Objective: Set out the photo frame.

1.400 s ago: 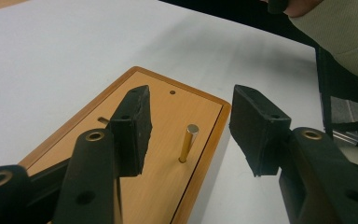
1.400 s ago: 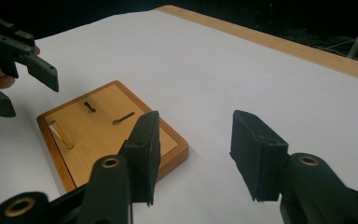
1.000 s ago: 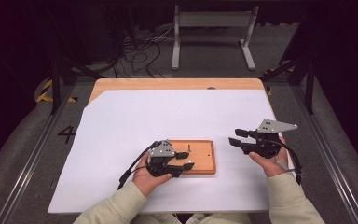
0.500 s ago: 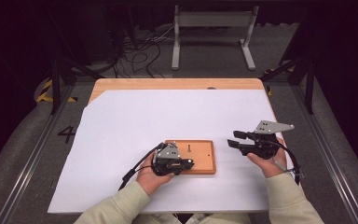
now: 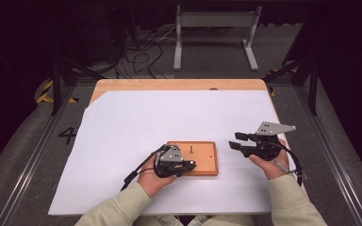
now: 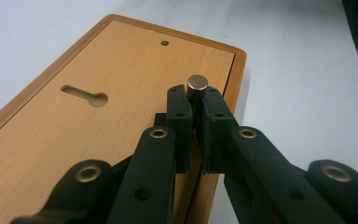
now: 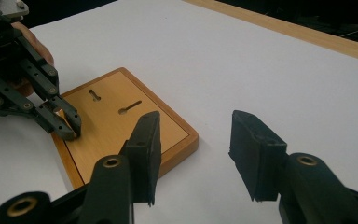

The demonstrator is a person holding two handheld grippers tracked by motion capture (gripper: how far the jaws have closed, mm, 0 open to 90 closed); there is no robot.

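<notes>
- Metal pin (image 6: 197, 88) — a short, silvery cylinder — stands upright near the edge of the wooden board (image 6: 98, 140), pinched between the two black pads of the left gripper (image 6: 196, 109).
- Left gripper's jaws have just been closing and now stand narrow, pressed on the pin from both sides; its flat round top pokes out above the pads.
- From the high view, the left gripper (image 5: 181, 165) sits at the near left part of the board (image 5: 202, 162), the person's left hand (image 5: 153, 178) wrapped around its body.
- Wooden board lies flat on the white sheet (image 5: 169, 117) that covers the table, toward the near side and about midway across.
- Board's face carries a keyhole-shaped slot (image 6: 85, 95) and a small round hole (image 6: 165, 43) — both well apart from the pin.
- Right gripper (image 5: 240, 142) hangs just off the board's right edge, held in the right hand (image 5: 269, 162), touching nothing.
- Its jaws stand parted at a middling width with only bare white sheet between them, as the right gripper view shows (image 7: 193, 154).
</notes>
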